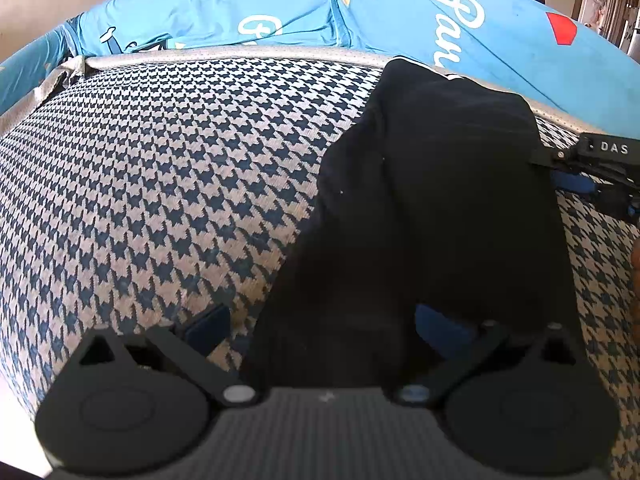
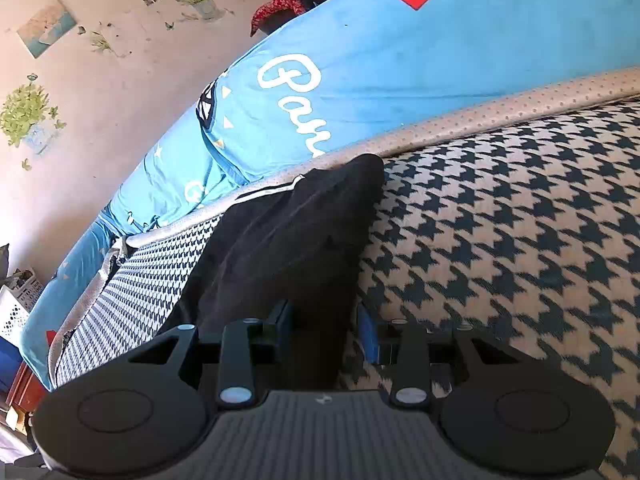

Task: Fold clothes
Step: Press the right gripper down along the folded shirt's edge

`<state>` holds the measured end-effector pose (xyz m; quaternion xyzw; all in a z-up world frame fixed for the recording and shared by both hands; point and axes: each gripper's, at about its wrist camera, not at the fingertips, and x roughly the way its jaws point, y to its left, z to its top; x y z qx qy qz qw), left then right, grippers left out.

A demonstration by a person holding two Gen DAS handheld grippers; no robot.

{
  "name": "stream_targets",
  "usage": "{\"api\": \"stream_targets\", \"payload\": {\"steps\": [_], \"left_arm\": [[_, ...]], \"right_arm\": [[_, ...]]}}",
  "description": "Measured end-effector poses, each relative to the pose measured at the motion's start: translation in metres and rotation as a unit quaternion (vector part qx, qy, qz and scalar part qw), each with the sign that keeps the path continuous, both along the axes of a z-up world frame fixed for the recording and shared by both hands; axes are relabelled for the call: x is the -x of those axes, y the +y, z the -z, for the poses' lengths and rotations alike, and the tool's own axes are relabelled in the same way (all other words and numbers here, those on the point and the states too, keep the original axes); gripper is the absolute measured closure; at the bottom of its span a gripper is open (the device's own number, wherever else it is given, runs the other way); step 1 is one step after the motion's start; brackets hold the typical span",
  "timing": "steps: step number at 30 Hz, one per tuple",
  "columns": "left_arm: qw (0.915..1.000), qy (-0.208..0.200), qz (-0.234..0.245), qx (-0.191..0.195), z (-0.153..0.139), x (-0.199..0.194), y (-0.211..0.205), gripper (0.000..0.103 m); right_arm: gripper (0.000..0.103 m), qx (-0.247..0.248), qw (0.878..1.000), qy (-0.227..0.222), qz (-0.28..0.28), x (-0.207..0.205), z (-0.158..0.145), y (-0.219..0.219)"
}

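A black garment lies in a long folded strip on the houndstooth cover. My left gripper is open wide at the strip's near end. Its left pad stands clear of the cloth and its right pad is at the cloth's edge. My right gripper is at the garment's right side, seen also as the right gripper in the left wrist view. A fold of black cloth lies between its partly parted jaws. The left pad is against the cloth and the right pad just beside it.
Blue printed bedding is bunched along the far side behind a beige dotted border. A wall with flower stickers stands beyond it. White baskets and boxes sit low at the left in the right wrist view.
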<state>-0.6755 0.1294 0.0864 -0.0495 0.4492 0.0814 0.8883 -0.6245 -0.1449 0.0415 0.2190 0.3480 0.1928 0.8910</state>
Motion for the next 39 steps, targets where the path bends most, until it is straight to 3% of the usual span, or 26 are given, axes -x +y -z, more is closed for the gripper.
{"api": "stream_targets", "payload": {"steps": [4, 6, 9, 14, 20, 23, 27, 39], "left_arm": [[1.0, 0.0, 0.0, -0.001, 0.001, -0.001, -0.001, 0.0], [1.0, 0.0, 0.002, -0.002, 0.001, -0.001, -0.002, 0.0], [1.0, -0.002, 0.005, -0.002, 0.0, 0.0, -0.004, 0.0], [0.9999, -0.002, 0.014, -0.008, 0.0, 0.0, -0.006, 0.0], [0.9995, 0.001, 0.015, -0.029, 0.003, 0.0, -0.009, 0.0], [0.9996, 0.0, 0.012, -0.026, 0.002, 0.001, -0.007, 0.0], [0.9998, 0.002, 0.005, -0.02, 0.002, 0.001, -0.005, 0.0], [0.9997, 0.0, 0.008, -0.022, 0.003, -0.002, -0.008, 0.0]], "right_arm": [[0.068, -0.006, 1.0, -0.005, -0.001, -0.006, 0.003, 0.003], [0.08, -0.006, 1.0, -0.005, 0.004, -0.009, 0.004, 0.005], [0.09, -0.01, 1.0, 0.005, 0.023, -0.011, 0.004, 0.003], [0.093, 0.01, 0.998, -0.006, 0.056, -0.006, -0.01, 0.0], [0.092, 0.028, 0.998, 0.012, 0.054, -0.007, -0.004, -0.001], [0.087, -0.013, 0.998, 0.022, 0.053, -0.01, -0.004, -0.012], [0.079, -0.036, 0.997, -0.005, 0.069, -0.012, -0.013, -0.028], [0.078, -0.068, 0.996, 0.007, 0.061, -0.044, -0.004, -0.034]]}}
